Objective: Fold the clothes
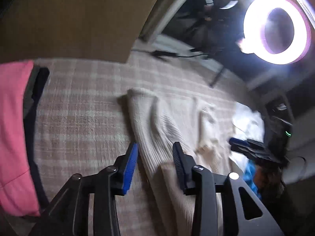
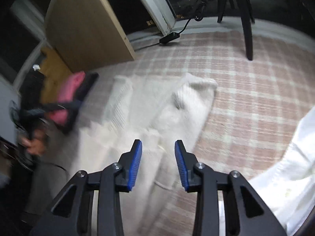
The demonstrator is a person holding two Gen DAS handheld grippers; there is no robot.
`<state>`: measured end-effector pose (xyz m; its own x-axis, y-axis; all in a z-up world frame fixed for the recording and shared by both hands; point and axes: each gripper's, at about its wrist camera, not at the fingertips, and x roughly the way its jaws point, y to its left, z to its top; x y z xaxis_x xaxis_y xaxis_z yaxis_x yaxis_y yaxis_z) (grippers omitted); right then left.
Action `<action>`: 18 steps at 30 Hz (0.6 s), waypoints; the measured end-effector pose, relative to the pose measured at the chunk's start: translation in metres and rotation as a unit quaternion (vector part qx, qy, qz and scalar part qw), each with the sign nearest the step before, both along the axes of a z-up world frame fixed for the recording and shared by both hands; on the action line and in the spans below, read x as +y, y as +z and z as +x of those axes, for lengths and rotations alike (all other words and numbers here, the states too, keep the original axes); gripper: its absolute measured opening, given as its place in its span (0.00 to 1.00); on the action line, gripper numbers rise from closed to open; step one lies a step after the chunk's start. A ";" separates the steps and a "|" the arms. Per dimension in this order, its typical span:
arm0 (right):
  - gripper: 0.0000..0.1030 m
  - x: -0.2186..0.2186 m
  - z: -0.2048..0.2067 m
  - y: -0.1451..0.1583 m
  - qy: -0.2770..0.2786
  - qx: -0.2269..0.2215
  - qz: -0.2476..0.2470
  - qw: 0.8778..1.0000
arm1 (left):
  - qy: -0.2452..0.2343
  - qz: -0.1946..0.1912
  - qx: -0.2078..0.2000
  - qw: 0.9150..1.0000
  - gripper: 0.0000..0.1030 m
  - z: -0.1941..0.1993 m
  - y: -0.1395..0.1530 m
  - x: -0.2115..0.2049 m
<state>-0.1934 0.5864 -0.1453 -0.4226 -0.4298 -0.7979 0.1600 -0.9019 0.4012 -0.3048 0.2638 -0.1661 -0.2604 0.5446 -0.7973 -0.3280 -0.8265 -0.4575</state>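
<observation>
Over the checked blanket (image 2: 246,98), left claw (image 1: 155,147) and right claw (image 2: 158,144) stand open, empty, above a cream sweater (image 2: 177,108).

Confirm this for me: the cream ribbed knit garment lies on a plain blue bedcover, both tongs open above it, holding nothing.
One thing is wrong: the cover. The cream ribbed knit garment lies on a pink and white checked cover, not a plain blue one; the right wrist view shows the pattern clearly. The rest holds: the left tongs and right tongs both stand open over the garment, with nothing gripped.
</observation>
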 end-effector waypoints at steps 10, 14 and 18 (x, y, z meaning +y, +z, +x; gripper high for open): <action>0.38 -0.036 0.008 -0.013 0.043 -0.008 0.025 0.999 | -0.086 -0.051 -0.024 0.995 0.37 0.029 -0.040 0.046; 0.38 -0.048 0.007 -0.018 0.041 -0.014 0.059 0.997 | -0.097 -0.058 -0.036 0.993 0.37 0.028 -0.047 0.056; 0.15 -0.043 0.009 -0.020 0.025 -0.020 0.023 0.999 | -0.088 -0.043 -0.038 0.994 0.06 0.031 -0.050 0.057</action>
